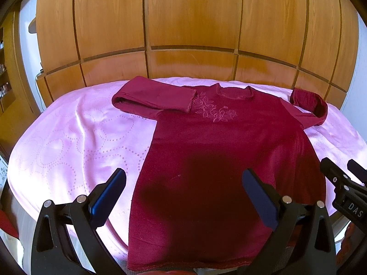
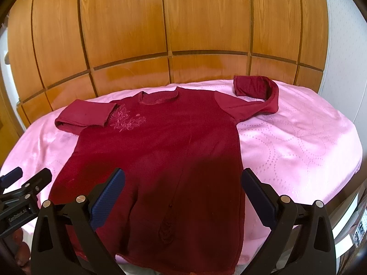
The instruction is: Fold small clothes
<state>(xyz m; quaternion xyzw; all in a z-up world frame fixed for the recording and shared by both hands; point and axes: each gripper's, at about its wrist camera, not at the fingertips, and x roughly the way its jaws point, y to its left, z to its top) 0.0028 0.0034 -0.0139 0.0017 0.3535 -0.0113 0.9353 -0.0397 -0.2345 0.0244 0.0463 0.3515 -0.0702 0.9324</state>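
Note:
A dark red shirt (image 1: 218,160) with embroidered flowers near the collar lies flat, face up, on a pink cloth (image 1: 75,142); its hem faces me. It also shows in the right wrist view (image 2: 160,155). Its left sleeve (image 1: 156,98) is folded inward over the chest. Its right sleeve (image 2: 259,94) curls up at the far right. My left gripper (image 1: 183,183) is open and empty above the shirt's lower left part. My right gripper (image 2: 183,183) is open and empty above the lower right part. Each gripper shows at the edge of the other's view.
A wooden panelled wardrobe (image 1: 195,23) stands right behind the pink-covered surface. The pink cloth (image 2: 298,142) extends on both sides of the shirt. A shelf unit (image 1: 4,80) stands at the far left.

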